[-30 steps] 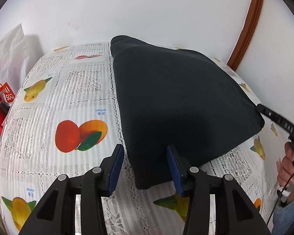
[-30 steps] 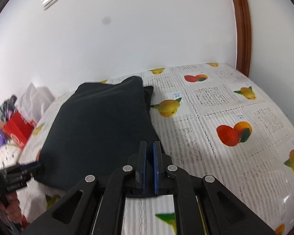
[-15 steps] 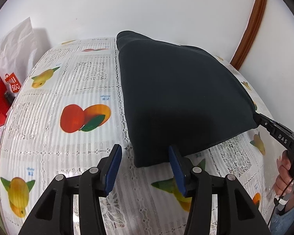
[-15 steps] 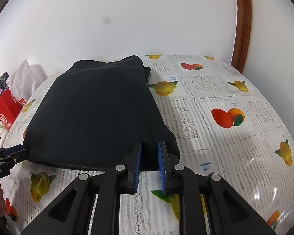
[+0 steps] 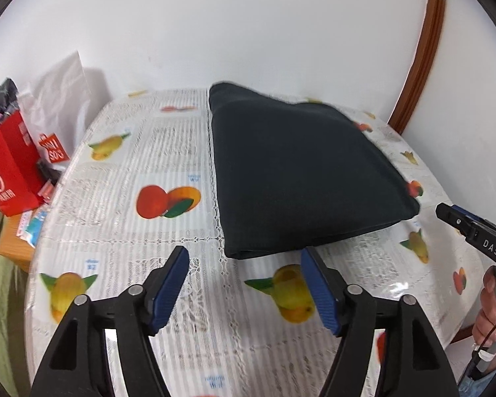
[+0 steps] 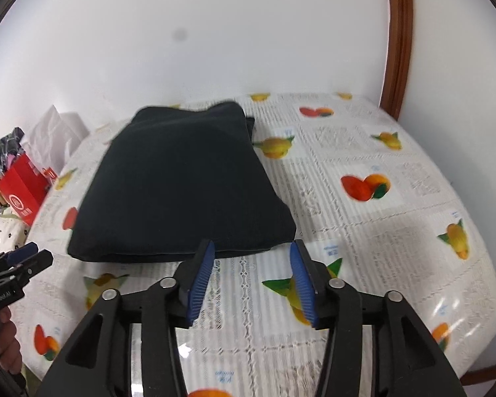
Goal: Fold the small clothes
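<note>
Left gripper [image 5: 244,261]: jaws apart, just opened wider, nothing between them; drawn back from the garment's near edge

Right gripper [image 6: 251,258]: jaws apart, newly opened from near-together, near corner let go

Dark garment [image 5: 301,178]: 1 folded rectangle, flat on the surface [image 5: 182,297], fruit-print cover

Red bag [image 5: 6,168]: off the left edge

Judgement: release made, this fold appears finished

My right hand-held gripper [image 6: 251,258], its jaws just opened with nothing between them, sits just short of the folded black garment [image 6: 182,185] lying on the fruit-patterned worktop [image 6: 396,231].
</note>
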